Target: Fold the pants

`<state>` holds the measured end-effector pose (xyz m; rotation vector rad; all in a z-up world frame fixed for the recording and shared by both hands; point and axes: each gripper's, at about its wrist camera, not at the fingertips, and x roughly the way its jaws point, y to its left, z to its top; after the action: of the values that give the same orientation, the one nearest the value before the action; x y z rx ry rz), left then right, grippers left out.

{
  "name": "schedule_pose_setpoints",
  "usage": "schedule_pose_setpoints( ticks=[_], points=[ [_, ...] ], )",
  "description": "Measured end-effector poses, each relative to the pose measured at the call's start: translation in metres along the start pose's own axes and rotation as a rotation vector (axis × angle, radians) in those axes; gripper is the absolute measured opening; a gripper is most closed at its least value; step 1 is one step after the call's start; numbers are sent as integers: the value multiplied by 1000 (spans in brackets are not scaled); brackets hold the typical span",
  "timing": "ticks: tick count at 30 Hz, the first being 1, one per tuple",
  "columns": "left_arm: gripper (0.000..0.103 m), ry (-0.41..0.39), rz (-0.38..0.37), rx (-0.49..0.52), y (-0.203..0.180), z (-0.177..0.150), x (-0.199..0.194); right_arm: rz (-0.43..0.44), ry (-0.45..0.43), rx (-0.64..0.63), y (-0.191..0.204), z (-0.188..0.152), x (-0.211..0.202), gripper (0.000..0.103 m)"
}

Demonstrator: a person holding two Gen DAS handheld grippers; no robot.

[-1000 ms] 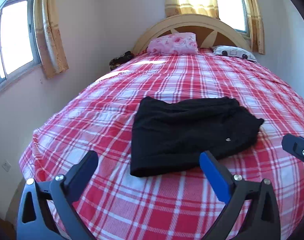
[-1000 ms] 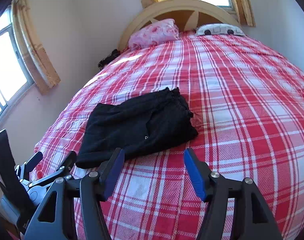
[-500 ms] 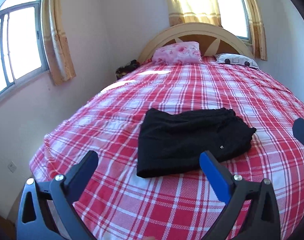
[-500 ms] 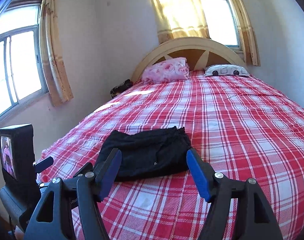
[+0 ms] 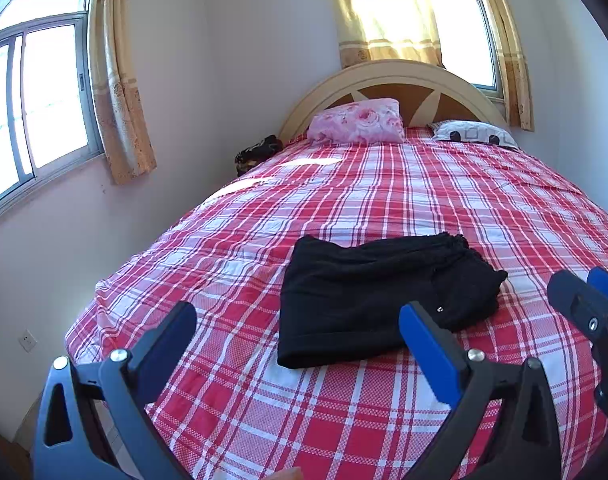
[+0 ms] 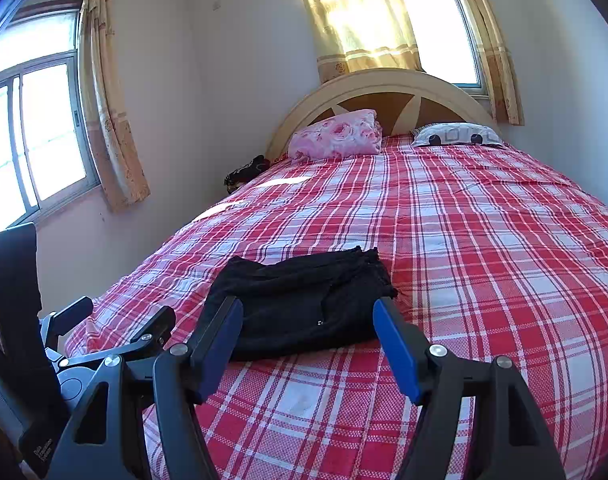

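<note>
1. Pants [image 5: 379,296]: one black pair, folded into a compact stack, lying on the red plaid bedspread [image 5: 383,200] near the foot of the bed.
2. Grippers: two. Left gripper [image 5: 296,336] and right gripper [image 6: 307,332] both spread wide, holding nothing, above the bed's near edge.
3. Pillows: two, one pink floral pillow [image 5: 355,121], one patterned white pillow [image 5: 473,134], at the headboard [image 5: 387,76].
4. Writing: none legible.
</note>
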<state>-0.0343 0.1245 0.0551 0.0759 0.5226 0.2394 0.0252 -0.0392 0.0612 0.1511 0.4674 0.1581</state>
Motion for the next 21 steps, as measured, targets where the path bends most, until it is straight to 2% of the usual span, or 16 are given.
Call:
schedule_pose_setpoints(
  ticks=[21],
  points=[
    [103, 5, 13, 6, 0, 0, 4, 6, 19, 15, -4, -3, 5, 70]
  ],
)
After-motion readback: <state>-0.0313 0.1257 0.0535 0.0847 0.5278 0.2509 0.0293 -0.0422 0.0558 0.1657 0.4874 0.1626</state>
